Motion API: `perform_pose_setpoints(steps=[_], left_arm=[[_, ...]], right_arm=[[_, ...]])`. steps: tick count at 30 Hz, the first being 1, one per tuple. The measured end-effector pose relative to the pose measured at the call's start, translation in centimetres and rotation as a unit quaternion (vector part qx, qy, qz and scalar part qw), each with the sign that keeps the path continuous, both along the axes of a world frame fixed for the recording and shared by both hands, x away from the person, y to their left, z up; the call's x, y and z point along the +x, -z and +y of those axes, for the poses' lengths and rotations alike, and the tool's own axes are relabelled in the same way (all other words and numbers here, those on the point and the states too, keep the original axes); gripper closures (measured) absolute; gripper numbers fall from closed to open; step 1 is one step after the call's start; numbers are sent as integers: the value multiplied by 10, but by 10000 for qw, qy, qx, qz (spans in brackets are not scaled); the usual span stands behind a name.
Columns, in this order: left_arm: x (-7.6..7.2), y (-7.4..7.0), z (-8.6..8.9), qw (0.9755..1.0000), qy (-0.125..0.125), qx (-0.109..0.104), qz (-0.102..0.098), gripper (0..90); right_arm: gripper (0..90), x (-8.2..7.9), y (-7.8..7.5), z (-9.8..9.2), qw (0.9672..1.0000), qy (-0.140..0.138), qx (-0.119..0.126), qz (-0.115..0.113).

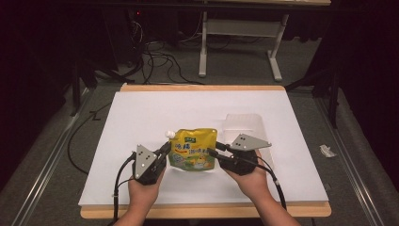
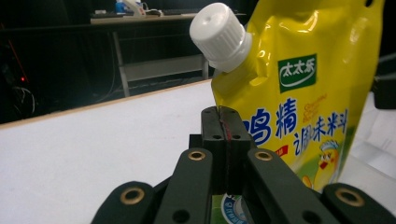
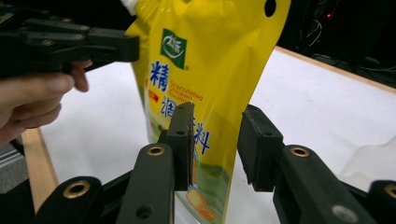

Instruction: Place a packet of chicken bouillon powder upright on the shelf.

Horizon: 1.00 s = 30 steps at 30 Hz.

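Left gripper (image 2: 223, 122) pinches shut on the pouch (image 1: 193, 148) edge below its white cap (image 2: 218, 35), apparently steadying it upright over the table (image 1: 141, 113), while the right gripper (image 3: 215, 140), jaws apart, straddles the opposite edge.

Yellow pouch (image 3: 210, 70) edge between parted jaws of right gripper (image 3: 217, 140), left gripper (image 3: 70, 44) gripping pouch's far side
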<state>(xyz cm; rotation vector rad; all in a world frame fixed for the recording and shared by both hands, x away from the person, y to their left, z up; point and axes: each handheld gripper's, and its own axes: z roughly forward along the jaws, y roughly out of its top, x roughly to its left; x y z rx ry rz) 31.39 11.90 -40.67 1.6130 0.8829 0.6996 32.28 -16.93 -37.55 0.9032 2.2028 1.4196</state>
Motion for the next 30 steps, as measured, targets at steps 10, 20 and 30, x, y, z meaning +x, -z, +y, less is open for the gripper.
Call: perform_pose_setpoints(steps=[10,20,30], left_arm=[[1,8,16,9997,-86,-173,131,896],[4,8,23,9995,-59,-147,274,811],[4,12,38,9959,150,491,747,539]], right_arm=[[623,-10,10,18,9993,-337,-133,16],[523,9,15,30,9971,-561,-81,510],[571,16,23,49,9958,-559,-172,707]])
